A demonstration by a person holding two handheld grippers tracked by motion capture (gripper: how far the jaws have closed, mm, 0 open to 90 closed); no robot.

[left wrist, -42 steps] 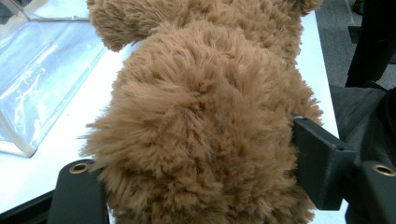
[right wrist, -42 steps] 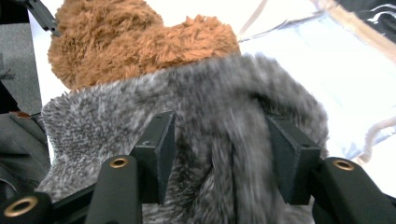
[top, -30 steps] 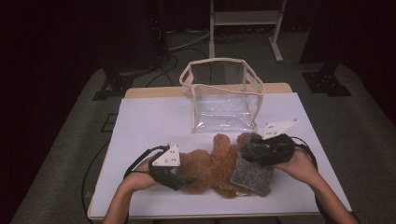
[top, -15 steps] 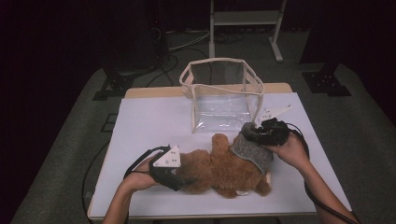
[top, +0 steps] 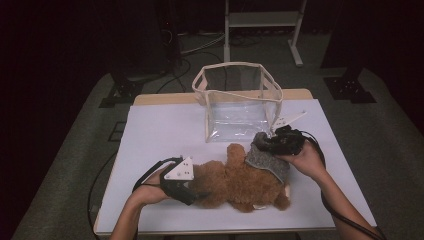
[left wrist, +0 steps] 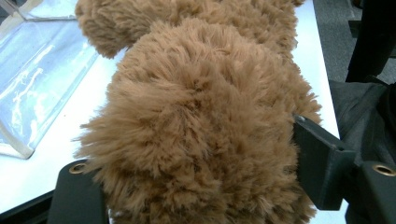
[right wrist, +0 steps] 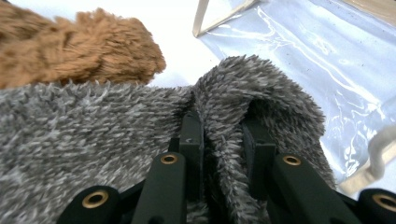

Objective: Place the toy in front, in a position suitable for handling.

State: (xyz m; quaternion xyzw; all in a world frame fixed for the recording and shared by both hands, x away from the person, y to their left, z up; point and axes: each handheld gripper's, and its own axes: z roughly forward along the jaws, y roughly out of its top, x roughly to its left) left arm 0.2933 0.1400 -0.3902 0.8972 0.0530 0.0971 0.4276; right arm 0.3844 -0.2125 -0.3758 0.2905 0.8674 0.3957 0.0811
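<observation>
A dark room is seen around a white-topped table, with a metal stand on the floor behind it. A clear plastic bag with cream-coloured trim stands upright and open at the far middle of the table.

A brown plush teddy bear lies on the near half of the table, just in front of the bag. A grey fleece garment is draped over the bear's right-hand end in the high view.

The left gripper is held low at the bear's left-hand end. In the left gripper view, brown fur is pressed between the two black jaws, so the bear is grasped by this gripper.

The right gripper is positioned at the far edge of the grey garment, near the lower front of the bag. Its jaws have just been closing, and in the right gripper view a raised fold of the grey fleece is pinched between them; the garment is clenched. The brown fur and the bag's clear wall are visible beyond that fold.
</observation>
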